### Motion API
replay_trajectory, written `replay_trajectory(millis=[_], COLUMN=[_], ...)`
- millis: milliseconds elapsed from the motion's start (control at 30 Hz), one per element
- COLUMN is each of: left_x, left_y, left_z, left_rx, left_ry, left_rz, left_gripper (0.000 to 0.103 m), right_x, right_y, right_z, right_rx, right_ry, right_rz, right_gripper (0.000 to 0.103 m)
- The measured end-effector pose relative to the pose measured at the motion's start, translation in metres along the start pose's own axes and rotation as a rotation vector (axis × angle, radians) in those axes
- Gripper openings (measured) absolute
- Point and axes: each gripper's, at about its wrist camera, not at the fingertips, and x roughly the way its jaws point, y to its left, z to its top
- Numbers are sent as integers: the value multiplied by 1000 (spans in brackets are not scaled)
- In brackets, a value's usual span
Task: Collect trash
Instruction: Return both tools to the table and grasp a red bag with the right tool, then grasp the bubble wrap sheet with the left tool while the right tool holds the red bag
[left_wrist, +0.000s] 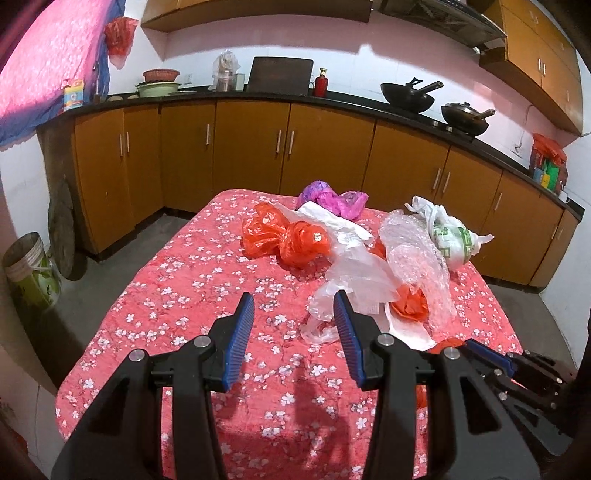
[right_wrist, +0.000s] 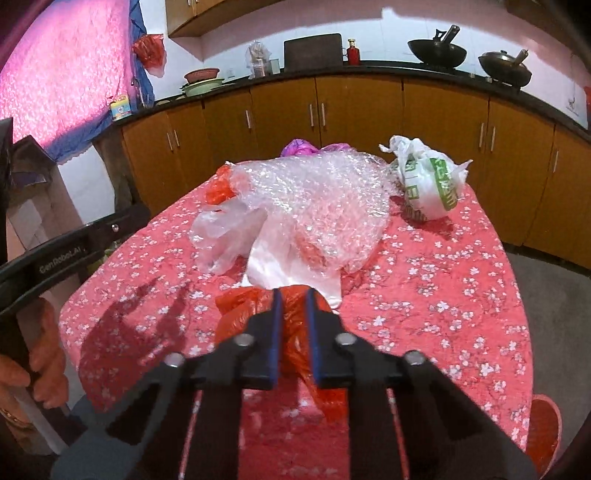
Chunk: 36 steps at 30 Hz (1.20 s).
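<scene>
Right wrist: crumpled red plastic bag (right_wrist: 295, 325) pinched in right tool (right_wrist: 294, 295).

Tablecloth (left_wrist: 166, 302) lies bare left of bag heap (left_wrist: 354, 266).

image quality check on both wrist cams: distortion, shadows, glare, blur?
Left wrist view: strong fisheye, the counter bows into an arc; corners vignetted; a gripper shadow on the tablecloth; sharp overall. Right wrist view: same barrel bend, long finger shadows on the cloth at left, specular sparkle on the bubble wrap, pink blown-out patch top left, slight softness around the right gripper.
</scene>
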Motion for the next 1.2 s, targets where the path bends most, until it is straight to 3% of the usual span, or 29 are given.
replay_trajectory(millis=[233, 633, 933, 1200], left_x=[2, 11, 27, 57], left_y=[-4, -27, -70, -97], left_z=[-4, 4, 20, 28], left_rx=[8, 80, 102, 84], left_ry=[11, -1, 0, 69], left_rz=[-4, -21, -109, -156], left_gripper=[46, 52, 59, 59], right_x=[-12, -30, -39, -51], right_y=[-16, -56, -59, -81], right_z=[-2, 9, 10, 3], right_rx=[59, 125, 111, 145], right_ry=[-39, -130, -177, -196], right_rz=[-39, -211, -271, -336], right_gripper=[4, 4, 4, 4])
